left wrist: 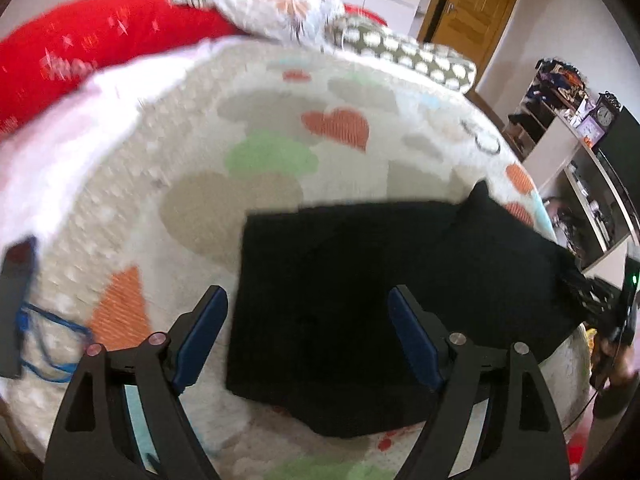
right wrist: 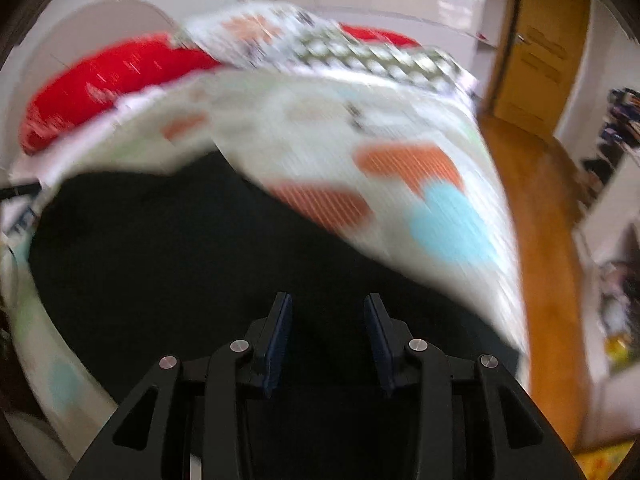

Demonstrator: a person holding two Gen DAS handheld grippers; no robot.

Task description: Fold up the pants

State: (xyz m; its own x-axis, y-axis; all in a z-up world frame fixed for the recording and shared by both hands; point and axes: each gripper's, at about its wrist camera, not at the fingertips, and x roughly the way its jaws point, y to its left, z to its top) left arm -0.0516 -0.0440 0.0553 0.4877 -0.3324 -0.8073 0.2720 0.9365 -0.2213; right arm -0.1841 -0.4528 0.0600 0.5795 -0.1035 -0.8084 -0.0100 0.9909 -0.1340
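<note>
The black pants (left wrist: 360,292) lie folded in a rough rectangle on a white bedspread with hearts (left wrist: 240,160). My left gripper (left wrist: 308,304) is open and empty, just above the near left part of the pants. In the right wrist view the pants (right wrist: 180,248) fill the lower middle, blurred by motion. My right gripper (right wrist: 328,312) is open with a narrower gap, over the pants, with nothing seen between its jaws. The right gripper also shows at the far right edge of the left wrist view (left wrist: 616,312), by the pants' right end.
A red blanket (left wrist: 100,48) and patterned pillows (left wrist: 280,4) lie at the head of the bed. A dark object with a blue cord (left wrist: 16,304) lies at the left. A wooden door (left wrist: 472,8), shelves with a clock (left wrist: 568,128) and the wood floor (right wrist: 536,208) are on the right.
</note>
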